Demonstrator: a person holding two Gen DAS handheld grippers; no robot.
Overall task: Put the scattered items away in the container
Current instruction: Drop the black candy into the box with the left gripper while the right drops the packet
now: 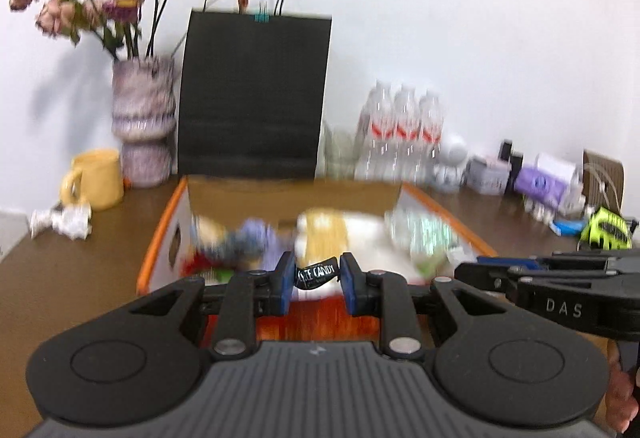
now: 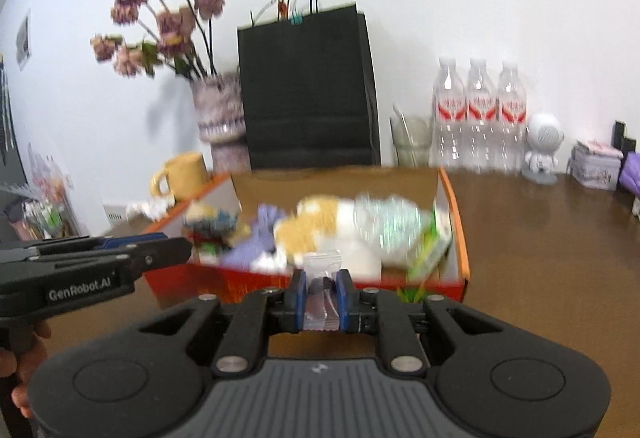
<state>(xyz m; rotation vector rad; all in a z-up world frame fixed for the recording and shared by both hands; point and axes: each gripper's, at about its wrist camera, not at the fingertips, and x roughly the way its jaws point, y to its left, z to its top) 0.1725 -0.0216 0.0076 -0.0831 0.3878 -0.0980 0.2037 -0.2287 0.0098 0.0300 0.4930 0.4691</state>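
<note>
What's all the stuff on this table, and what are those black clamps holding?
Orange-rimmed cardboard box: one, table centre, holding blurred soft items.
Black paper bag: one, behind box.
Mottled pink vase of dried flowers: one, left of bag.
Yellow mug: one, left of box.
Clear water bottles: three, right of bag.
White astronaut figurine: one, right of bottles.
Black candy wrapper: one, clamped in left tool.
Clear plastic pouch: one, clamped in right tool.
</note>
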